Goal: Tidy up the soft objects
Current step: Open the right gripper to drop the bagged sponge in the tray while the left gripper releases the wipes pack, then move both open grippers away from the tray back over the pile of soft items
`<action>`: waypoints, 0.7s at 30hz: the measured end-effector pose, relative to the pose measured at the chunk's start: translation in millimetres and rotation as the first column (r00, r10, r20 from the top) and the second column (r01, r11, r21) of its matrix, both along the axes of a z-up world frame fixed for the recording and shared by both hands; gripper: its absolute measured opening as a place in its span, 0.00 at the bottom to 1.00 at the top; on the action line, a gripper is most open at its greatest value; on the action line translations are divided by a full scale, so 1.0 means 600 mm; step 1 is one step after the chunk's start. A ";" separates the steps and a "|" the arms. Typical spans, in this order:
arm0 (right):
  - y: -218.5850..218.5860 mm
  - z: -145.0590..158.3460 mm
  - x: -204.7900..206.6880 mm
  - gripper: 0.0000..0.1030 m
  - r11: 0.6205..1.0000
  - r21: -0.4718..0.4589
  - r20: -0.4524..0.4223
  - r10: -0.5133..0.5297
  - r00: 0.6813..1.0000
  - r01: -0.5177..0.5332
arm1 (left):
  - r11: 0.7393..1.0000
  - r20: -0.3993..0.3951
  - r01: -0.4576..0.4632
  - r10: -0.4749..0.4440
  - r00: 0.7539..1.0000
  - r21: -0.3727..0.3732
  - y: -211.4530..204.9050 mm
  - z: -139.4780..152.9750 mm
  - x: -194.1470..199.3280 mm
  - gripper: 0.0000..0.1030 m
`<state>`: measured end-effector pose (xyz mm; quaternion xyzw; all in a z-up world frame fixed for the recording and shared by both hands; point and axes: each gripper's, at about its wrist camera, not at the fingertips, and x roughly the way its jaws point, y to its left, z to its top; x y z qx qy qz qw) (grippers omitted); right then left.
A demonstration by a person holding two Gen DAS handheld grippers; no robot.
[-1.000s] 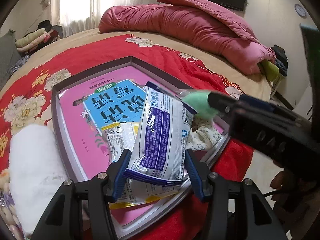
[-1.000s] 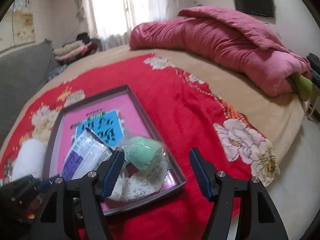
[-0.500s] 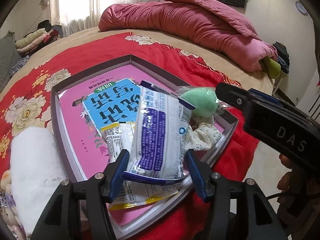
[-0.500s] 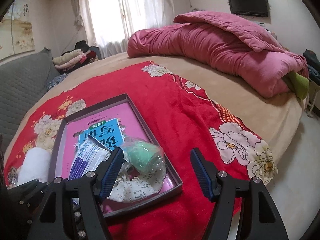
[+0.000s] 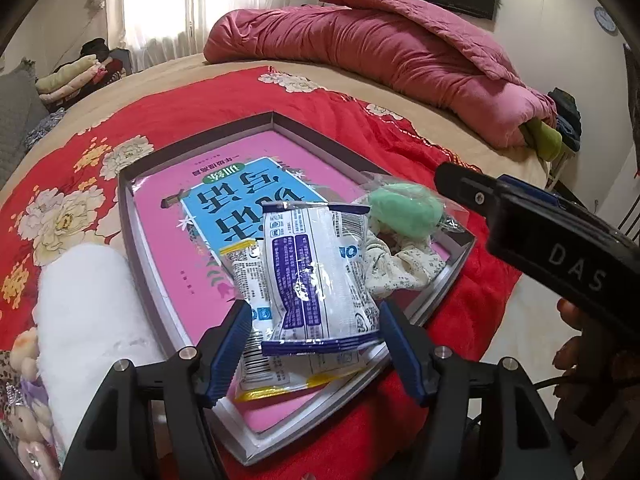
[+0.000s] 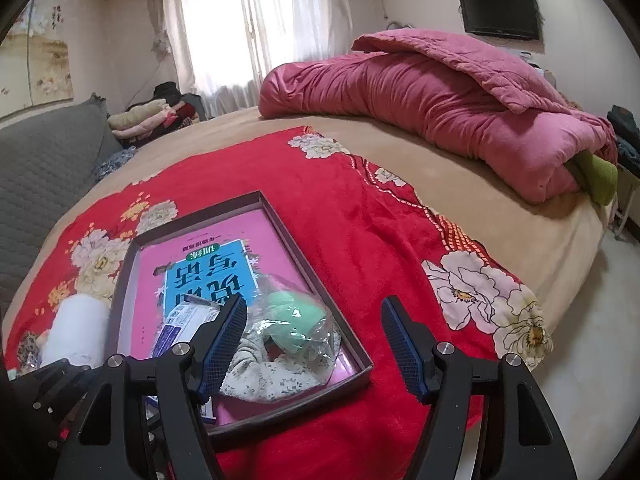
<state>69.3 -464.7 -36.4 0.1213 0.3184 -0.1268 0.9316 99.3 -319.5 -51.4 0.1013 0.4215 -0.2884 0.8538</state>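
A shallow grey tray point(image 5: 127, 240) lies on the red floral blanket with a pink and blue book point(image 5: 176, 236) in it. On the book lie a white and purple packet point(image 5: 316, 280), a second packet point(image 5: 250, 276) under it, a bagged green soft object point(image 5: 404, 212) and a floral cloth point(image 5: 400, 268). My left gripper point(image 5: 316, 344) is open, its fingers either side of the white packet's near end. My right gripper point(image 6: 314, 340) is open and empty above the tray's right edge point(image 6: 320, 280), beside the green object point(image 6: 292, 320).
A white rolled towel point(image 5: 88, 308) lies left of the tray, with small plush toys point(image 5: 24, 384) beside it. A pink quilt point(image 6: 432, 100) is piled at the far side of the bed. The bed edge and floor are to the right point(image 6: 600, 340).
Both grippers have pulled back and up from the tray. The right gripper has drawn away to the right of the green object. The packet lies lower between the left fingers.
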 end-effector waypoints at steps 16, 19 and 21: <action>0.014 0.003 -0.003 0.69 1.000 -0.015 -0.008 0.011 1.000 -0.011 | 0.999 0.042 -0.043 0.044 0.998 -0.004 0.021 0.045 -0.016 0.67; 0.017 0.007 -0.004 0.69 1.000 -0.019 -0.009 0.016 1.000 -0.016 | 0.999 0.048 -0.048 0.048 0.998 -0.003 0.026 0.052 -0.020 0.67; 0.020 0.009 -0.005 0.69 1.000 -0.023 -0.007 0.019 1.000 -0.019 | 0.999 0.050 -0.051 0.051 0.997 -0.001 0.028 0.056 -0.022 0.67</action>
